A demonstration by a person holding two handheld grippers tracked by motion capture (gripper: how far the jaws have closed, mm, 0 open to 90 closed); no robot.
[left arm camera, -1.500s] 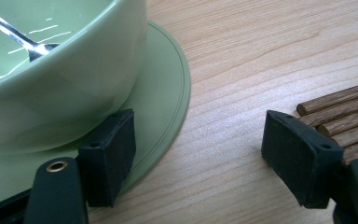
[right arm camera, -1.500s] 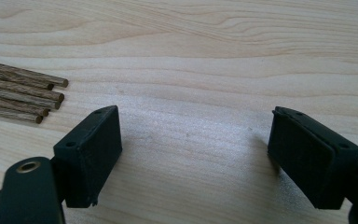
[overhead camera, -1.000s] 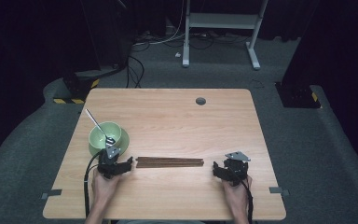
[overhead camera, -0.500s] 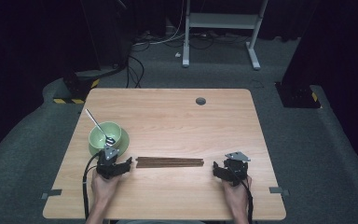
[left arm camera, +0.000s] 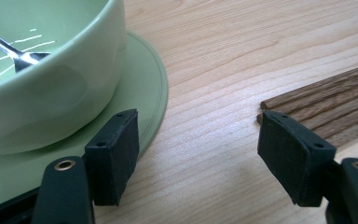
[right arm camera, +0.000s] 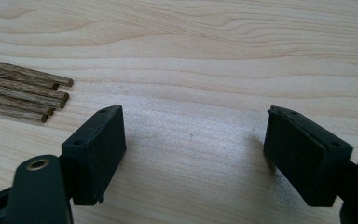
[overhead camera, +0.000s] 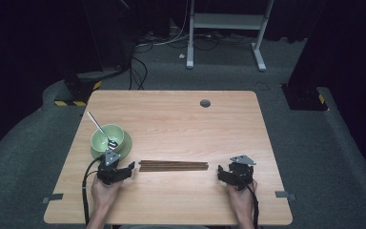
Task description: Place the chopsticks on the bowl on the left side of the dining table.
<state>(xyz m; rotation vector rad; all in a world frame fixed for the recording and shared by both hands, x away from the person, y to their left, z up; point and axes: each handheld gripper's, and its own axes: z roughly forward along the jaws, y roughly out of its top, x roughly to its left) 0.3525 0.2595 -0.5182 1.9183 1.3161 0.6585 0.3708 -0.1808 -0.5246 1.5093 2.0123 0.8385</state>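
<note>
A pale green bowl (overhead camera: 106,137) with a metal spoon (overhead camera: 100,128) leaning in it stands on a green saucer (overhead camera: 126,146) at the table's left. Several dark wooden chopsticks (overhead camera: 174,165) lie side by side in the middle front. My left gripper (overhead camera: 127,169) rests open on the table between the saucer and the sticks' left ends. In the left gripper view its jaws (left arm camera: 200,158) stand wide apart, with the bowl (left arm camera: 51,93) to the left and the chopsticks (left arm camera: 326,102) to the right. My right gripper (overhead camera: 222,172) rests open just past the sticks' right ends (right arm camera: 23,93); only bare wood lies between its jaws (right arm camera: 196,154).
The wooden table (overhead camera: 171,114) has a round cable hole (overhead camera: 205,103) near its far edge. Tape strips (overhead camera: 284,194) mark the front corners. Beyond the table are a white desk frame (overhead camera: 224,28) and loose cables (overhead camera: 138,62) on grey carpet.
</note>
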